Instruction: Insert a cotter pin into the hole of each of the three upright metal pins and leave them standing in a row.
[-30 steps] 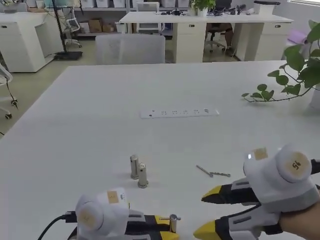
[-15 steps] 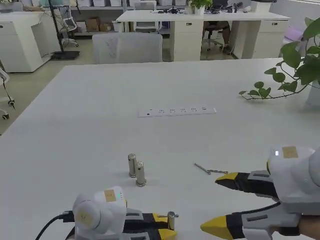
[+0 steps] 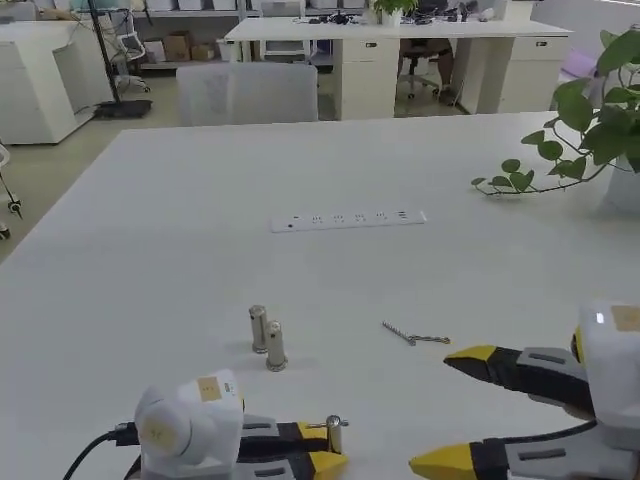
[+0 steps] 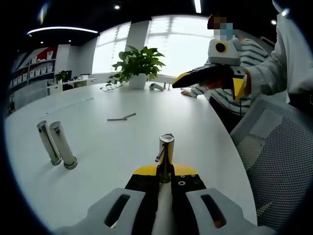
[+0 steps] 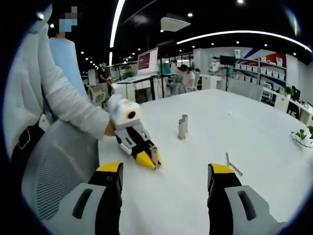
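The left gripper [image 3: 335,458] is closed narrowly on one metal pin [image 3: 333,432], which stands upright between its jaws near the near edge of the table [image 3: 150,250]. The right gripper [image 3: 433,410] is opened wide and holds nothing, at the near right. Two more metal pins [image 3: 276,346] stand upright just beside each other, left of centre. Thin cotter pins [image 3: 415,337], perhaps two, lie to their right. A power strip [image 3: 348,219] lies farther away, and there is much free table around everything.

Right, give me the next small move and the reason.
Probably move the open, empty right gripper toward the loose cotter pins: the left gripper clamps one metal pin, and two upright pins stand nearby.
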The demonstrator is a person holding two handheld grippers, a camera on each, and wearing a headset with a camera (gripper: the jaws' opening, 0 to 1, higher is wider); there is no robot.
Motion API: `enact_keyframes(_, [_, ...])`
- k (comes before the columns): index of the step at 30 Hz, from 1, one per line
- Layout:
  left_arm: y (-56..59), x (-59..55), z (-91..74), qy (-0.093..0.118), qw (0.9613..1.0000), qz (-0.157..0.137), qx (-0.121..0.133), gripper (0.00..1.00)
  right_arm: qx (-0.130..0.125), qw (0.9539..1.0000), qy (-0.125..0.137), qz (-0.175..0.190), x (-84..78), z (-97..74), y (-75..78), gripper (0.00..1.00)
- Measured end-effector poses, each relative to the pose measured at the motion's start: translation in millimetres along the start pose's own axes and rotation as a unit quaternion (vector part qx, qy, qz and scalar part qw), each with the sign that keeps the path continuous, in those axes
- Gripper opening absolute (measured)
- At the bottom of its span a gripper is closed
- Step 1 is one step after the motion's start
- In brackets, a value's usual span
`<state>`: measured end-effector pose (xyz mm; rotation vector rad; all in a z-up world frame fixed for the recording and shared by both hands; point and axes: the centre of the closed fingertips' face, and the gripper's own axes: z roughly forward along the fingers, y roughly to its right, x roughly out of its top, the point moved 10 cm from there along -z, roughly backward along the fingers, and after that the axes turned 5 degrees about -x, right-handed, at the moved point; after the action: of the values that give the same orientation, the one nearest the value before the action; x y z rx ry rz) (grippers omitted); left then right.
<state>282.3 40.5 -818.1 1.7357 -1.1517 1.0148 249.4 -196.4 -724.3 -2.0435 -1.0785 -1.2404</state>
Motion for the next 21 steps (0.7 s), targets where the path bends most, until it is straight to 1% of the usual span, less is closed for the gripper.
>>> enact_keyframes(7, [-0.3, 0.0, -3.9, -0.006, 1.0, 0.005, 0.002, 0.06, -0.012, 0.9999, -0.006, 0.01, -8.4, -9.5, 3.7, 0.72])
enact_keyframes(11, [-1.5, 0.7, -10.7, -0.005, 1.0, 0.007, 0.002, 0.06, -0.015, 0.9998, -0.008, 0.012, -9.3, -11.1, 4.9, 0.72])
enact_keyframes(15, [-4.9, 2.9, -20.9, -0.004, 0.9999, 0.013, -0.002, 0.06, -0.016, 0.9997, -0.009, 0.013, -9.4, -12.7, 5.9, 0.72])
enact_keyframes(19, [-11.0, -0.2, -35.9, -0.011, 0.9998, 0.015, 0.007, 0.06, -0.017, 0.9997, -0.011, 0.014, -9.2, -13.9, 6.4, 0.71])
enact_keyframes(21, [-15.4, -2.9, -43.6, -0.013, 0.9997, 0.012, 0.016, 0.06, -0.018, 0.9997, -0.013, 0.013, -9.0, -14.2, 6.5, 0.71])
